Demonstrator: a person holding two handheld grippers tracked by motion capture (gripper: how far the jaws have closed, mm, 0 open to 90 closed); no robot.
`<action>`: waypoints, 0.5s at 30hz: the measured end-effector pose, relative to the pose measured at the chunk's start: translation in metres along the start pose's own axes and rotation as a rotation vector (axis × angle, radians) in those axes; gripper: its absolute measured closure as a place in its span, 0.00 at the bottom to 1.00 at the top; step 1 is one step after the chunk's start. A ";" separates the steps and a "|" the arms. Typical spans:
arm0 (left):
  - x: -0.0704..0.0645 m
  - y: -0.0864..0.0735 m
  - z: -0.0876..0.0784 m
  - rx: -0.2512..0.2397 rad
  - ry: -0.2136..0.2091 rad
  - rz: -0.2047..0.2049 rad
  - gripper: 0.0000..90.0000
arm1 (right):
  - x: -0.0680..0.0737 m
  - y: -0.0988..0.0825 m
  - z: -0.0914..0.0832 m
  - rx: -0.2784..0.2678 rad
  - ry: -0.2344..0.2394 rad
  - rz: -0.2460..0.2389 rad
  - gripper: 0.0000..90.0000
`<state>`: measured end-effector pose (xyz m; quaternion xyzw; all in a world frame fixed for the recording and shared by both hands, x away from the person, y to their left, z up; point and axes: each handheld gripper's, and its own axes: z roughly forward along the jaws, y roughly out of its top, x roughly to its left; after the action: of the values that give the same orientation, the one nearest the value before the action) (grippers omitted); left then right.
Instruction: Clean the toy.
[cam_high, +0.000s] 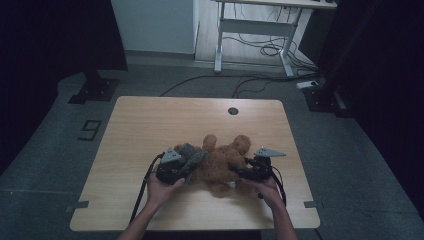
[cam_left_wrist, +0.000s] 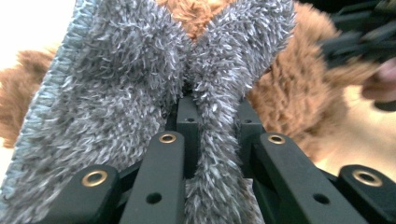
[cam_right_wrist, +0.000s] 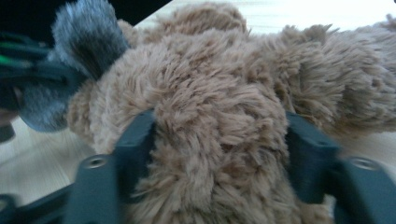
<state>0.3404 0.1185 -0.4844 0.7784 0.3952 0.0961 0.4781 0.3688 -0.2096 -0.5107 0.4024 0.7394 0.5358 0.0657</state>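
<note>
A brown plush teddy bear lies on the wooden table, near its front edge. A grey fluffy cloth rests against the bear's left side. My left gripper is shut on that cloth; in the left gripper view the cloth is pinched between the black jaws of this gripper and fans out above them, with the bear behind. My right gripper comes in from the bear's right. In the right gripper view this gripper has its jaws pressed into a bulging part of the bear.
A round cable hole sits near the table's far edge. Beyond the table stands a white desk frame with cables on the floor. Dark stands flank the table at both sides. The person's forearms enter from the bottom.
</note>
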 end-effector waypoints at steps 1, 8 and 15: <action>-0.001 0.002 -0.002 -0.005 -0.014 -0.021 0.86 | 0.000 -0.002 -0.001 0.005 0.000 -0.008 0.47; -0.031 0.039 0.001 -0.021 -0.048 0.043 0.86 | 0.005 -0.012 -0.006 -0.007 -0.013 -0.065 0.58; -0.083 0.081 0.064 0.041 -0.093 0.117 0.85 | 0.018 -0.021 -0.009 -0.042 -0.071 -0.141 0.62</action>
<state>0.3608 -0.0016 -0.4324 0.8135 0.3283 0.0794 0.4735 0.3413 -0.2063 -0.5185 0.3666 0.7517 0.5306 0.1382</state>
